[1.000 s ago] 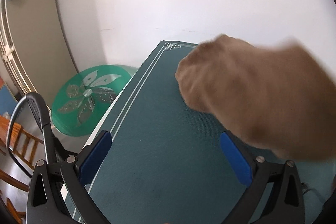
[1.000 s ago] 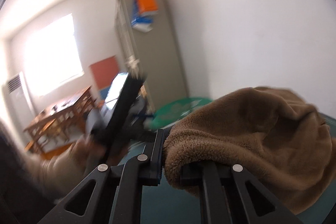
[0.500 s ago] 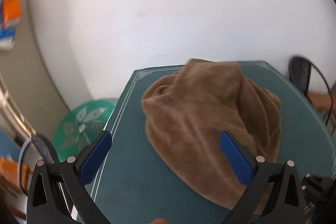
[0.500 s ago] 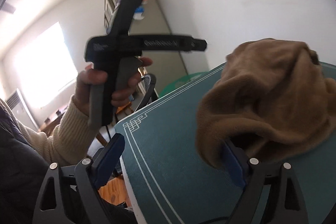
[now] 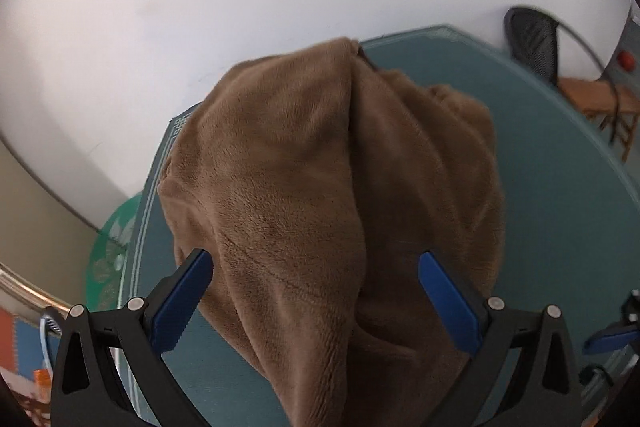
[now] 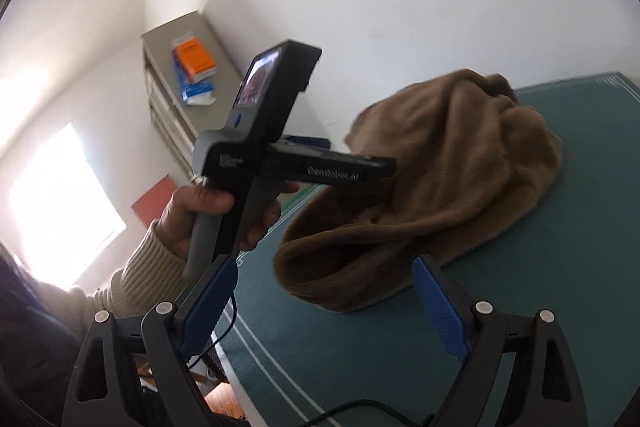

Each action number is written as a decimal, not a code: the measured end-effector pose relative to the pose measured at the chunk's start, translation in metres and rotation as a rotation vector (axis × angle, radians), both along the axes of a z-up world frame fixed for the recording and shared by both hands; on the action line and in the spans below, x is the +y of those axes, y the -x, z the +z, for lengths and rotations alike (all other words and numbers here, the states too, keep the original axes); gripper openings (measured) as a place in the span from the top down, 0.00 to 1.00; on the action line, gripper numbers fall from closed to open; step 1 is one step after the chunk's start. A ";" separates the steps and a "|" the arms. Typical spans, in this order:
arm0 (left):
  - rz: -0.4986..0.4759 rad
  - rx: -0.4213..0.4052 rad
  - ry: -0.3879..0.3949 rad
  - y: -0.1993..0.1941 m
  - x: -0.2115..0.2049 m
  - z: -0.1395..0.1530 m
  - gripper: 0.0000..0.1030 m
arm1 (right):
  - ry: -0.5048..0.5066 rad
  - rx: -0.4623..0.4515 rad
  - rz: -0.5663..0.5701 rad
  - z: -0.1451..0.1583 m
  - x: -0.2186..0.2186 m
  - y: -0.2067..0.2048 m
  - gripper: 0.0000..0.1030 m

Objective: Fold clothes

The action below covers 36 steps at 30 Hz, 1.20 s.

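A brown fleece garment lies in a rumpled heap on the teal table mat, reaching toward the mat's far left corner. My left gripper hangs open just above the heap's near part, its blue pads wide on either side of the fabric. In the right wrist view the same garment sits ahead on the mat. My right gripper stands open in front of its near rolled edge, pads clear of the cloth. A hand holds the left gripper's black body over the heap's left end.
A white wall runs close behind the table. A green round patterned object lies on the floor to the left. A black mesh chair and wooden furniture stand at the right. A grey cabinet carries an orange book. A black cable crosses the near mat.
My right gripper opened and let go of the garment, which now rests heaped on the mat. My left gripper swung over the heap and rolled; the right one sank and drew back.
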<state>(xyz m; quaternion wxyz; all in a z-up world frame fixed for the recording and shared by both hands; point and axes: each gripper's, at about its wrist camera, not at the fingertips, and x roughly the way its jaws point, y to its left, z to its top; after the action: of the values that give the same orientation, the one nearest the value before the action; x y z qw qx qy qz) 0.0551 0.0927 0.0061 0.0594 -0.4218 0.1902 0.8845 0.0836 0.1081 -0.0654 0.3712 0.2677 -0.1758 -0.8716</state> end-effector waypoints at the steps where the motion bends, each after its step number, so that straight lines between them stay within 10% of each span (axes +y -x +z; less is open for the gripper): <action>1: 0.012 -0.009 0.020 0.005 0.001 -0.006 0.00 | 0.005 -0.006 -0.012 0.008 0.003 -0.005 0.12; 6: 0.122 -0.059 0.074 0.036 -0.016 -0.028 0.02 | -0.003 -0.010 -0.069 0.003 0.004 -0.006 0.12; 12: 0.253 -0.184 -0.117 0.062 -0.072 -0.035 0.82 | -0.059 -0.009 -0.131 -0.005 0.015 -0.005 0.12; 26: 0.546 0.115 -0.597 0.005 -0.269 0.061 0.87 | -0.159 -0.102 -0.216 -0.011 0.020 0.006 0.12; 36: 0.651 0.013 -0.664 -0.055 -0.306 -0.013 0.87 | -0.233 -0.178 -0.393 0.002 0.046 0.058 0.12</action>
<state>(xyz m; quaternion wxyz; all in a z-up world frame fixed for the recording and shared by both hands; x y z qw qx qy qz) 0.1102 -0.2131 -0.0065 -0.0905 -0.4123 -0.2453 0.8727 0.0260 0.1539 -0.0638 0.1441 0.3451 -0.1546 -0.9144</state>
